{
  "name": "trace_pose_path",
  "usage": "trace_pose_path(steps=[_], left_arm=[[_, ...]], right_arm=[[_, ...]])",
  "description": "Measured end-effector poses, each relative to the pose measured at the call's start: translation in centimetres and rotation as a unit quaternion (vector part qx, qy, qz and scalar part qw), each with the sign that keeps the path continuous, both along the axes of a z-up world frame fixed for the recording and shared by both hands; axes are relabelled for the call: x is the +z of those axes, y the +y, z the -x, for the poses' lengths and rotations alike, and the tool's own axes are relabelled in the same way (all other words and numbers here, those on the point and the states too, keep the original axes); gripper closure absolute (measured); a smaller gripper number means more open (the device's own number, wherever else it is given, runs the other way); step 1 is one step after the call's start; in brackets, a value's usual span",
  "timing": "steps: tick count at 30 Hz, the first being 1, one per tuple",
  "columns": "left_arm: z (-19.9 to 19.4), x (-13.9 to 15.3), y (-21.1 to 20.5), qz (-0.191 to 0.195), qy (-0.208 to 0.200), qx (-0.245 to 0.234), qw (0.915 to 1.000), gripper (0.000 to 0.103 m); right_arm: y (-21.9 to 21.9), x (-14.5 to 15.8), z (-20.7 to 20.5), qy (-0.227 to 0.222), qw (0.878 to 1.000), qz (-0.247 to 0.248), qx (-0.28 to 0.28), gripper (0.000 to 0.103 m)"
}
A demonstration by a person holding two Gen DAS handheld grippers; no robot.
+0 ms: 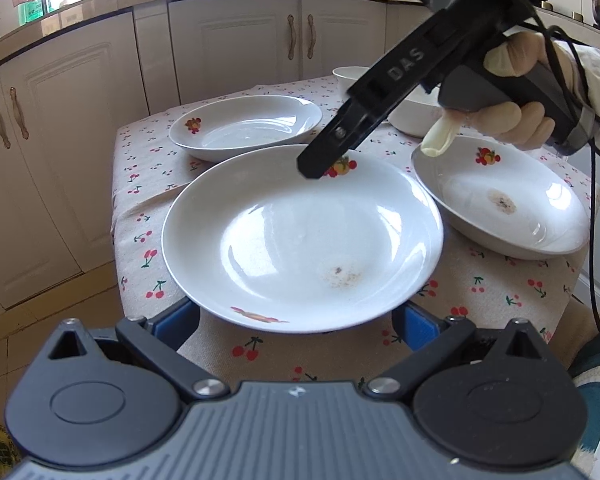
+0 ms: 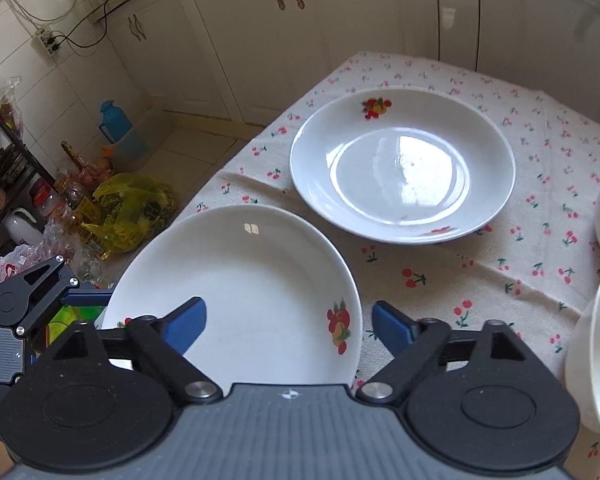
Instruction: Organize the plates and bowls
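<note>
I kept my left claw (image 1: 296, 316) under the near plate (image 1: 300, 236), grip unclear, while my right claw (image 2: 290, 320) hung wide open over it (letting go), 2 more plates (image 1: 246, 126) waiting on the cherry tablecloth (image 1: 140, 216).

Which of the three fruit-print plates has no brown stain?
The far plate by the cabinets: clean centre. The middle plate and right-hand plate both show brown marks.

You see glazed ceramic plates (image 1: 300, 240) (image 2: 404, 164), glossy, window glare on smooth white. Tablecloth (image 2: 500, 272) over your tabletop: matt woven cloth, creased. Your right gripper (image 2: 288, 324): matt black plastic body, blue rubbery pads (image 2: 188, 320), shiny metal pivots. Cabinet doors (image 1: 236, 44): smooth satin finish.
</note>
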State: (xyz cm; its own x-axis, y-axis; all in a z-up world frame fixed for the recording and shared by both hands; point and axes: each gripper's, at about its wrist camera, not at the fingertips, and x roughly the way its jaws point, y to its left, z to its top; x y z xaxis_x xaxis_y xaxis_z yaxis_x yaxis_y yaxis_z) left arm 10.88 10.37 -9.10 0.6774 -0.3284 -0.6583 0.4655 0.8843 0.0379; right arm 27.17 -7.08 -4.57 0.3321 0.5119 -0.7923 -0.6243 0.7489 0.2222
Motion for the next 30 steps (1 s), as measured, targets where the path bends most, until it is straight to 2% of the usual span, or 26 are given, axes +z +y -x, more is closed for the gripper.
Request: trace_pose_path(steps=[5, 9, 15, 23, 30], left_arm=[[1.2, 0.9, 0.1, 0.006, -0.003, 0.02, 0.9998, 0.002], [2.4, 1.9, 0.0, 0.027, 0.0, 0.036, 0.999, 0.002], [4.8, 3.2, -1.4, 0.034, -0.013, 0.043, 0.9984, 0.001], [6.0, 3.8, -4.6, 0.038, -0.013, 0.021, 0.999, 0.001], [5.7, 3.9, -7.6, 0.051, -0.01, 0.008, 0.9986, 0.001]], right_arm=[[-1.6, 1.9, 1.9, -0.035, 0.999, 0.002, -0.011, 0.0], [-3.4, 3.1, 4.2, -0.064, 0.998, 0.008, -0.017, 0.0], [-7.0, 3.9, 8.9, -0.109, 0.993, 0.01, -0.037, 0.0], [-13.0, 2.4, 15.3, -0.145, 0.986, 0.021, -0.075, 0.0], [-17.0, 0.0, 18.9, -0.138, 0.986, 0.02, -0.093, 0.0]])
